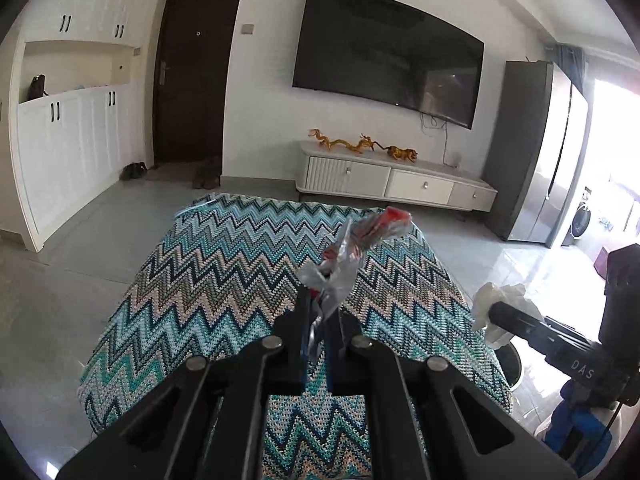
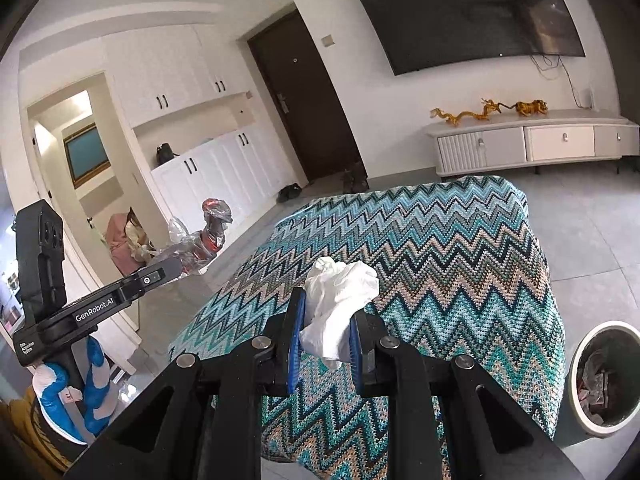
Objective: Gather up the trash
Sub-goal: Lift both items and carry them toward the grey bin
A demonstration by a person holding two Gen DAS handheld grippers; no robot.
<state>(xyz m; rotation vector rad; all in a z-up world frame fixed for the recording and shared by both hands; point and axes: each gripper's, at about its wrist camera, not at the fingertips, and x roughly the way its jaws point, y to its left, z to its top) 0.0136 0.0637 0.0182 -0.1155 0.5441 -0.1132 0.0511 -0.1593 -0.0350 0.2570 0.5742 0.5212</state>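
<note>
Two grippers | left gripper (image 1: 318, 312) jaws clamp wrapper (image 1: 352, 252), "GenRobot.AI" | right gripper (image 2: 326, 332) jaws clamp tissue (image 2: 340, 300)

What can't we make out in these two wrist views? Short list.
- Wrapper in the left gripper: print unreadable, crumpled and shiny; its lower end is hidden between the fingers.
- Tissue in the right gripper: the clamped part is hidden by the blue pads.
- Bin, right wrist view: contents dark and blurred, far side cut by the lens edge.
- Table under the zigzag cloth: fully covered.
</note>
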